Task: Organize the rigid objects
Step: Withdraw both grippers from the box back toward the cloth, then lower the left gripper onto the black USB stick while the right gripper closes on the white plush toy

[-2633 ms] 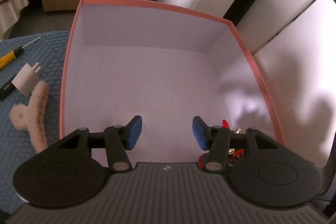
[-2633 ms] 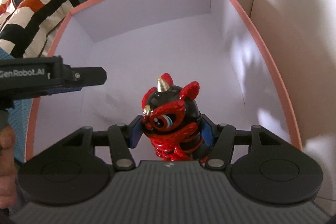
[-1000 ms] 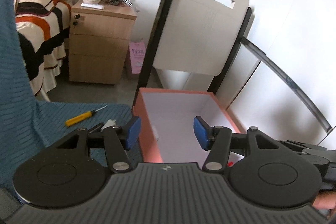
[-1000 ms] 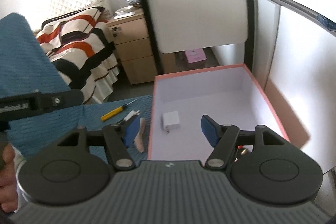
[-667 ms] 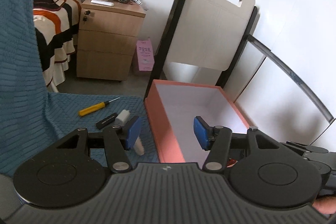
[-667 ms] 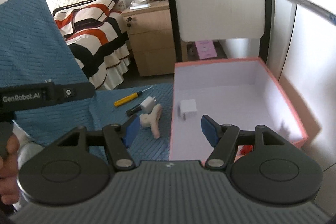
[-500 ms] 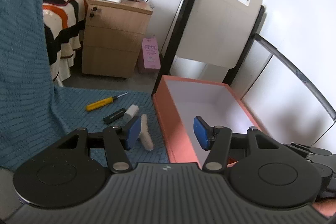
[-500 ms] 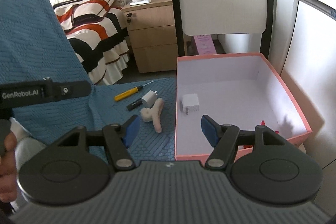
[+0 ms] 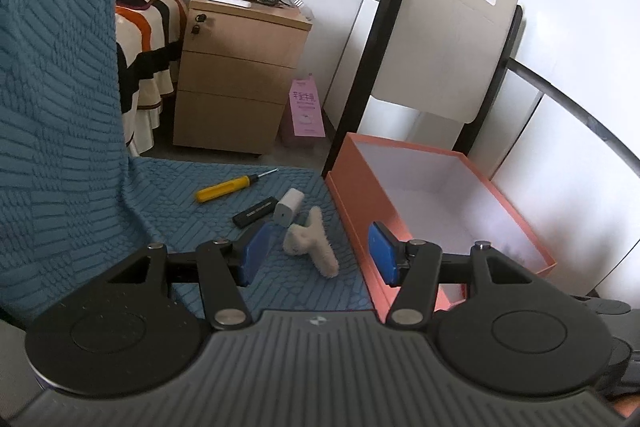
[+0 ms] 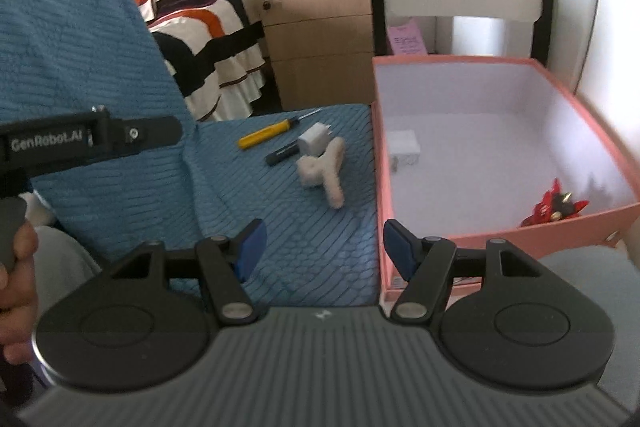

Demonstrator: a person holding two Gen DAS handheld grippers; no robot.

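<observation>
Four items lie on the cloth (image 10: 312,227) beside the box (image 10: 500,223); both grippers (image 9: 316,251) (image 10: 322,247) hover wide and empty. Next: reach for the clip (image 10: 326,171), nearest the box.

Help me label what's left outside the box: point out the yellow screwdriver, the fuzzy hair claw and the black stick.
yellow screwdriver (image 9: 224,188), left wrist view, middle of its handle.
fuzzy hair claw (image 9: 311,243), left wrist view, centre of its body.
black stick (image 10: 281,155), right wrist view, mid-length.
</observation>
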